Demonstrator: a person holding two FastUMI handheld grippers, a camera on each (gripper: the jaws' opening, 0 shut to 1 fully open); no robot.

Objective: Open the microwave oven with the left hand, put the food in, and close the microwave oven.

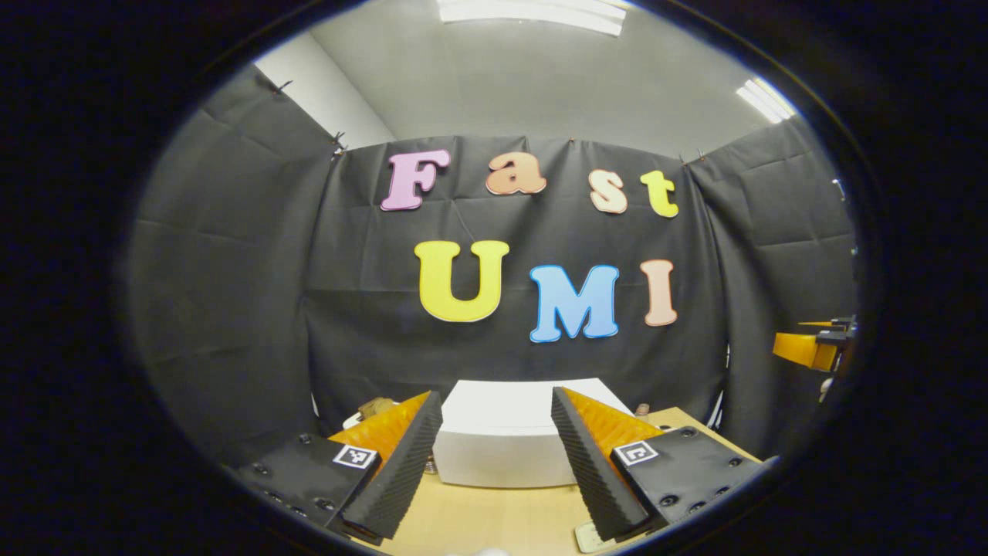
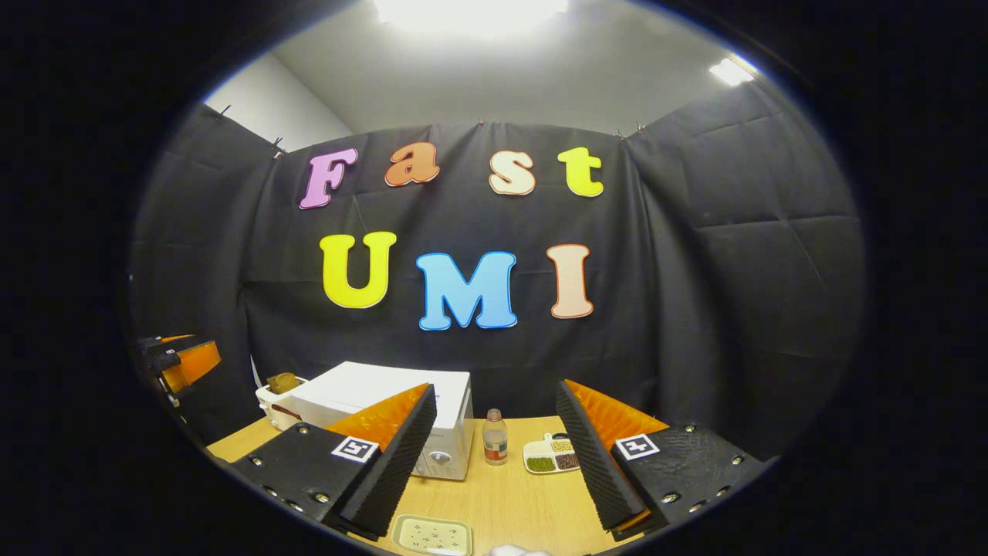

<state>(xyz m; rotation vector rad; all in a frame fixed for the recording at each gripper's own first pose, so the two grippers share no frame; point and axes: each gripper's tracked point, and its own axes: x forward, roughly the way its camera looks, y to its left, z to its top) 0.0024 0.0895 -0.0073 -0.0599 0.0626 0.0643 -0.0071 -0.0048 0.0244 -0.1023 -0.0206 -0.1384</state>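
Observation:
A white microwave oven (image 1: 505, 444) stands on the wooden table (image 1: 494, 513) straight ahead of my left gripper (image 1: 495, 392), which is open and holds nothing. In the right gripper view the microwave oven (image 2: 370, 394) sits left of centre with its door closed and its knobs facing the front. A white container with a brown piece of food (image 2: 282, 384) stands just left of it. My right gripper (image 2: 495, 384) is open and holds nothing, hovering over the table's near side. Each gripper appears at the edge of the other's view: the right gripper (image 1: 818, 347) and the left gripper (image 2: 174, 359).
Right of the microwave stand a small bottle (image 2: 495, 437) and a divided plate of beans (image 2: 549, 455). A pale green tray (image 2: 432, 534) lies near the front edge of the table (image 2: 502, 494). Black cloth walls close in the back and both sides.

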